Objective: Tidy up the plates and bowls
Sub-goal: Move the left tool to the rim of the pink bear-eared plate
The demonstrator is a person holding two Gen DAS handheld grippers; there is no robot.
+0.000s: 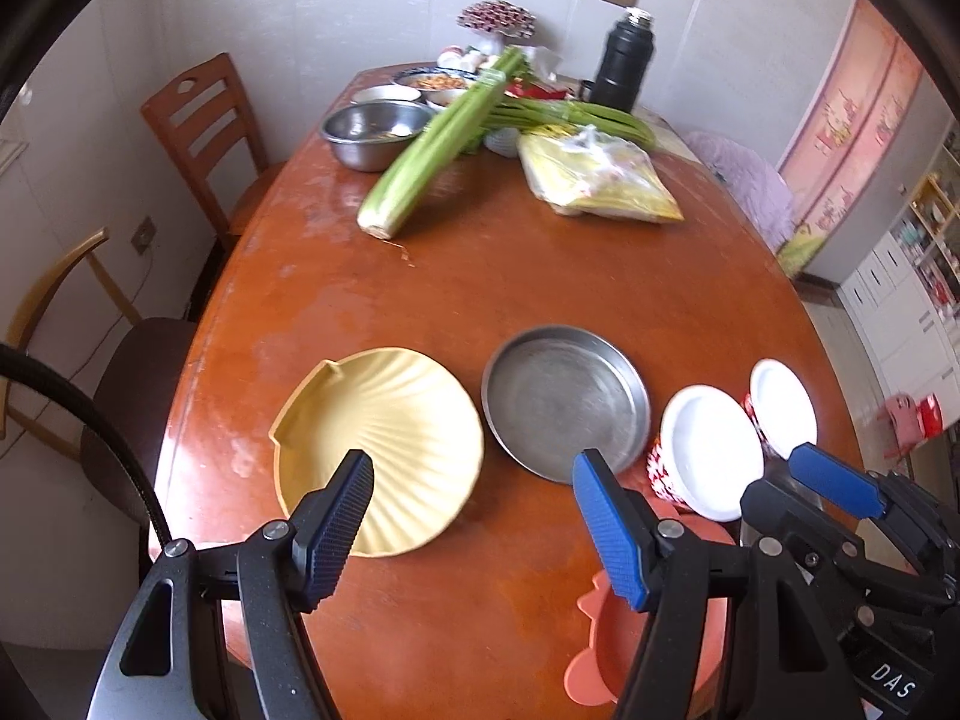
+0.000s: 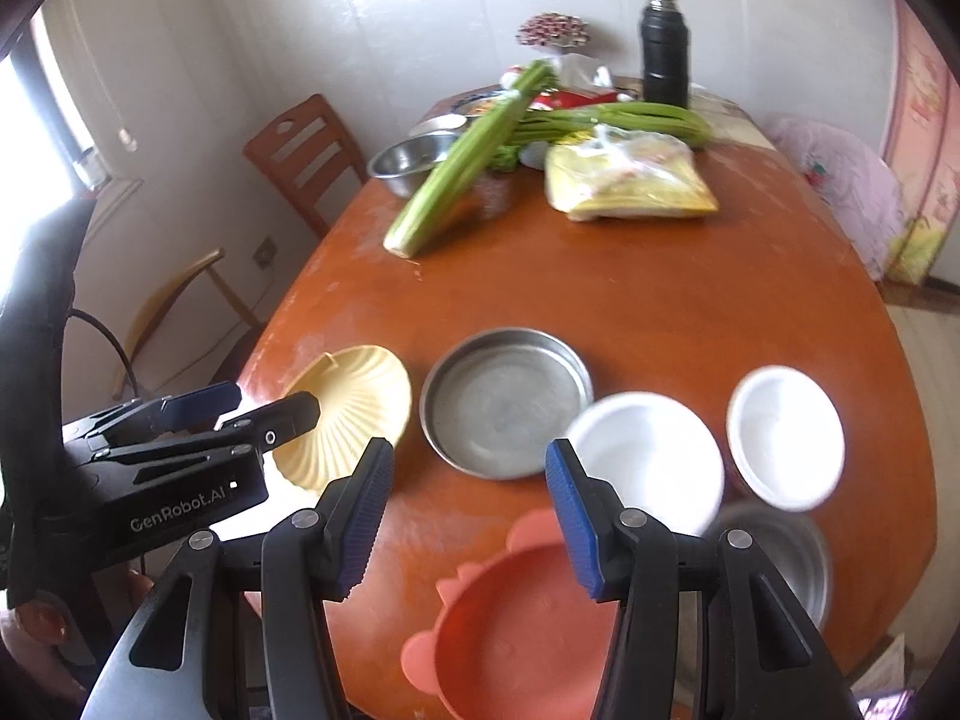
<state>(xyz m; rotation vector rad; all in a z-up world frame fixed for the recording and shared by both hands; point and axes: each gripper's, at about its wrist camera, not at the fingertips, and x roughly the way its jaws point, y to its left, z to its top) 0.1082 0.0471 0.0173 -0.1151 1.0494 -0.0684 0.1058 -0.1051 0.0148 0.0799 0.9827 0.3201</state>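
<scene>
Nothing is stacked yet, as far as these views show: every dish lies on its own on the near end of the wooden table (image 1: 480, 276), so the whole sorting job is ahead of you.

Your left gripper (image 1: 474, 516) has its jaws spread wide and holds nothing; it hangs above the near rim of the yellow shell-shaped plate (image 1: 384, 444). Your right gripper (image 2: 468, 516) is just as wide open and empty, hanging over the gap between the steel pan and the orange plate.

From left to right you have the yellow shell-shaped plate, then the round steel pan (image 2: 504, 402) just beside it, then two white bowls (image 2: 648, 462) with red-patterned outsides, which stand close together; whether they touch is hard to tell through the blur. Nearest you lie the orange animal-eared plate (image 2: 522, 618) and a small steel bowl (image 2: 780, 558) at the right edge, partly hidden behind your right gripper.

The far end holds celery (image 1: 438, 138), a steel mixing bowl (image 1: 372, 132), a yellow packet (image 1: 594, 180) and a black thermos (image 1: 621, 60), well apart from your dishes.

My guess is that nesting the two white bowls is the easiest start, then gathering the flat plates.
</scene>
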